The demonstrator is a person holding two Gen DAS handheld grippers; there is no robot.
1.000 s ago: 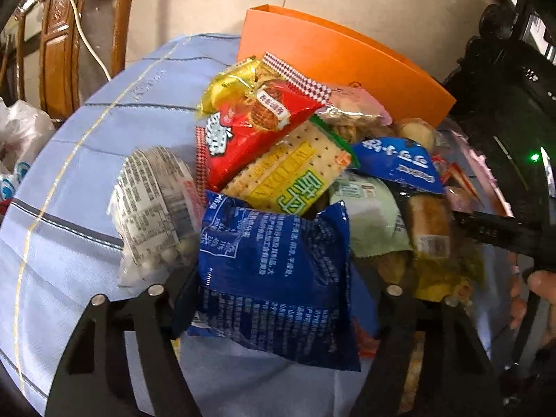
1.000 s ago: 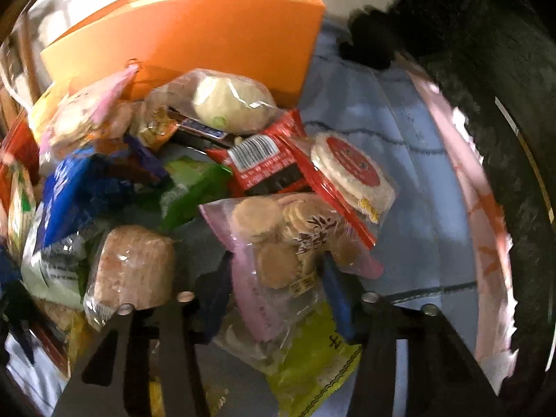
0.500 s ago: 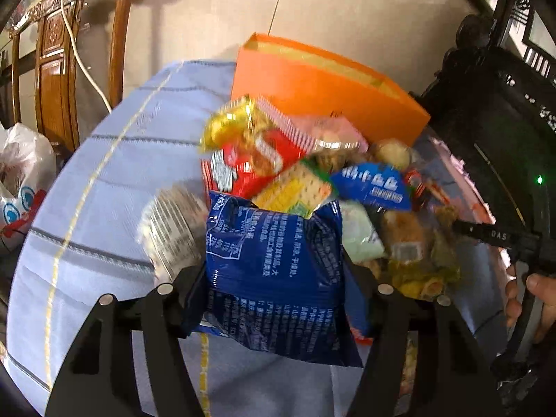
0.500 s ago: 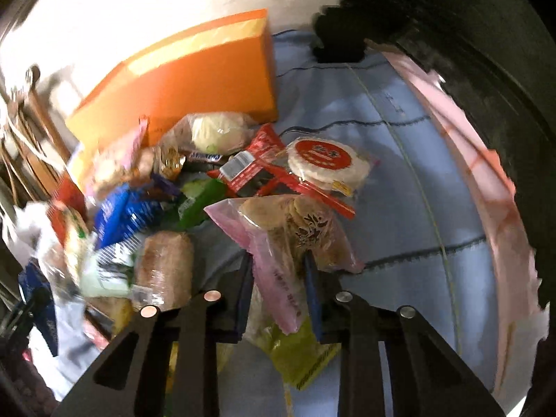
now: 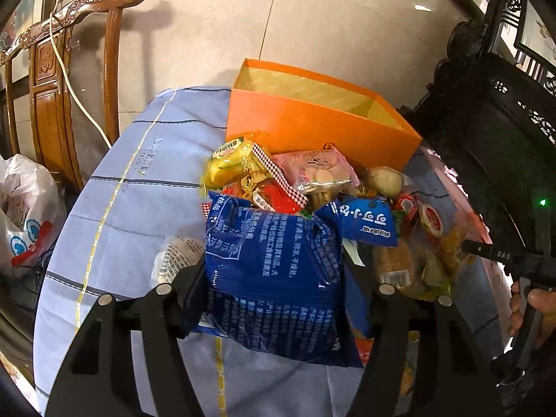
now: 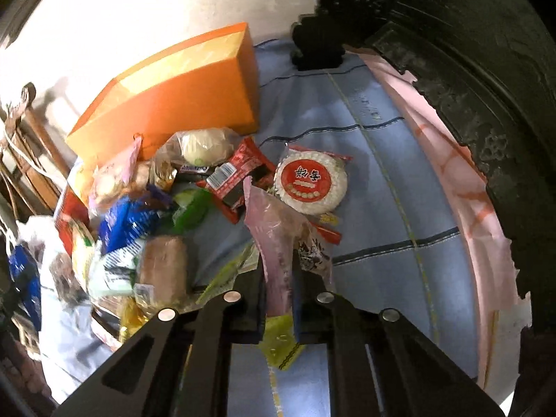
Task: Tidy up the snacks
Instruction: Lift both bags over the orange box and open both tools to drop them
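The left hand-held gripper (image 5: 278,288) pinches a big blue snack bag (image 5: 274,274) at the bottom middle of its frame, so the bag can probably go into the orange box (image 5: 312,128) up above. The right hand-held gripper (image 6: 279,299) is pressed tight on a pink cookie bag (image 6: 278,239), low in its frame. The other snacks (image 5: 312,180) lie in a heap in the middle, just below the box. The bench has a blue striped cloth (image 5: 139,201). A wooden chair (image 5: 52,69) stands at upper left on the pale tile floor (image 5: 312,17).
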